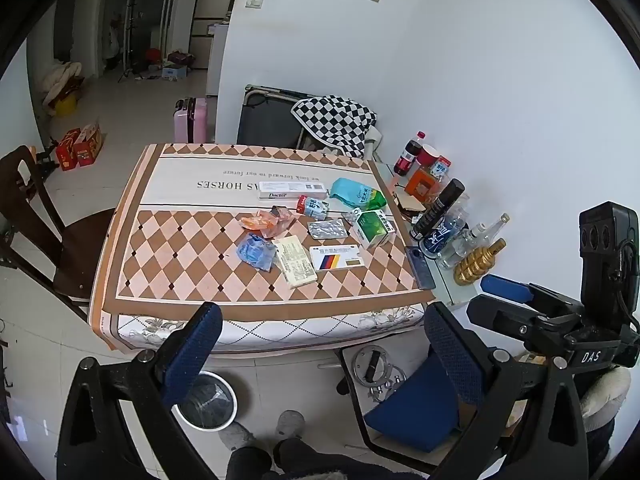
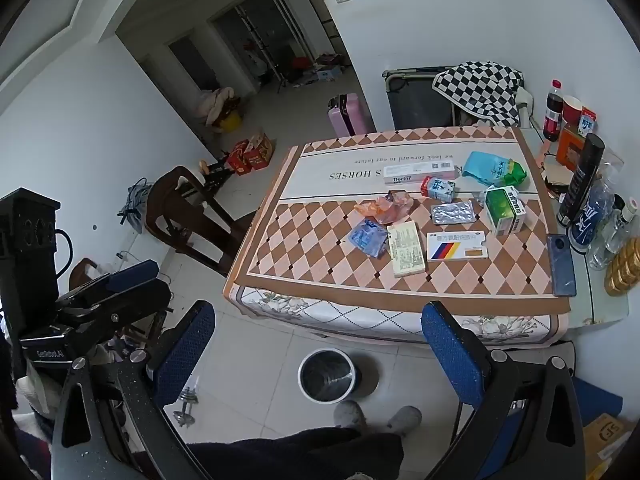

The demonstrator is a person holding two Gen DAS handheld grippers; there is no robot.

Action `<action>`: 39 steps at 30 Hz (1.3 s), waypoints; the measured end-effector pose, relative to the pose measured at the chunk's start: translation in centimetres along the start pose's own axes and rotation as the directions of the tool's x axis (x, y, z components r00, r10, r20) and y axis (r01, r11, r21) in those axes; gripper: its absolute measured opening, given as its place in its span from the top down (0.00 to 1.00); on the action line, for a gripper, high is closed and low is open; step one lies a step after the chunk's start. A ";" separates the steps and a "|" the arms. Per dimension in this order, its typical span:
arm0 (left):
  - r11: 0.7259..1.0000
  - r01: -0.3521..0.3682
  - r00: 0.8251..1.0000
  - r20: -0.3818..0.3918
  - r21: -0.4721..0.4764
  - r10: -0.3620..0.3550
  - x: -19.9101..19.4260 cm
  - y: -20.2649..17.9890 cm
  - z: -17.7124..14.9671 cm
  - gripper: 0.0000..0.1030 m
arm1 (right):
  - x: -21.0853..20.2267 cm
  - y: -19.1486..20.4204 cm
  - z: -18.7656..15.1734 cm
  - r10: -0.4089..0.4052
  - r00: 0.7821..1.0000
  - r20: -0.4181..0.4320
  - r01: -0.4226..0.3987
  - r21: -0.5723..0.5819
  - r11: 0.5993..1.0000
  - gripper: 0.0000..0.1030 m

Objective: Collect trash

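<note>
Trash lies on the table with the diamond-pattern cloth [image 1: 192, 264] [image 2: 320, 248]: an orange wrapper [image 1: 266, 222] [image 2: 382, 208], a blue wrapper [image 1: 256, 252] [image 2: 366, 238], a foil blister pack [image 1: 328, 229] [image 2: 453, 213], a yellowish box [image 1: 296, 262] [image 2: 406, 250], a striped medicine box [image 1: 336, 258] [image 2: 456, 246], a green box [image 1: 374, 228] [image 2: 505, 210], a small carton [image 1: 313, 207] [image 2: 438, 189], a white "Doctor" box [image 1: 292, 191] [image 2: 418, 173] and a teal-green bag [image 1: 358, 195] [image 2: 494, 171]. A white bin [image 1: 206, 402] [image 2: 327, 376] stands on the floor before the table. My left gripper [image 1: 322, 340] and right gripper [image 2: 318, 340] are open, empty, short of the table's near edge.
A phone [image 1: 420, 262] [image 2: 562, 266] lies at the table's right edge. Bottles, a spray can [image 1: 438, 208] [image 2: 582, 178] and jars crowd the side shelf on the right. A dark wooden chair [image 1: 52, 224] [image 2: 192, 216] stands left of the table. My feet [image 2: 376, 416] are beside the bin.
</note>
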State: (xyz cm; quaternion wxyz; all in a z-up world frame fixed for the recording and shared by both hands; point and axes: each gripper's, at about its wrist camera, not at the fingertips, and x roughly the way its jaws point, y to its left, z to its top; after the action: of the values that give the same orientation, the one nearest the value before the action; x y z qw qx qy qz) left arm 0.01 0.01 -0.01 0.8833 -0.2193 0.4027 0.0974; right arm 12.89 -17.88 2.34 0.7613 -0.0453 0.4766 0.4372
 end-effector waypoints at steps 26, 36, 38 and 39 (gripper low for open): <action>1.000 0.007 1.000 0.008 0.011 -0.007 0.3 -0.7 0.2 0.00 | 0.0 0.4 0.4 0.015 1.000 0.003 -0.015 -0.008 1.000 0.00; 0.999 0.021 1.000 0.008 0.024 -0.021 -0.4 -0.3 0.2 0.00 | 0.0 0.7 0.4 0.016 1.000 0.003 -0.016 -0.015 1.000 0.00; 0.999 0.021 1.000 0.008 0.024 -0.021 -0.4 -0.3 0.2 0.00 | 0.0 0.7 0.4 0.015 1.000 0.003 -0.015 -0.016 1.000 0.00; 1.000 0.019 1.000 0.008 0.024 -0.019 -0.4 -0.3 0.2 0.00 | 0.0 0.8 0.4 0.016 1.000 0.003 -0.016 -0.016 1.000 0.00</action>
State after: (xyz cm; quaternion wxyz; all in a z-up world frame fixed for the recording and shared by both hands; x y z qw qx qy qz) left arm 0.04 -0.17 0.50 0.8884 -0.2121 0.3981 0.0849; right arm 12.59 -17.17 2.87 0.7583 -0.0468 0.4722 0.4470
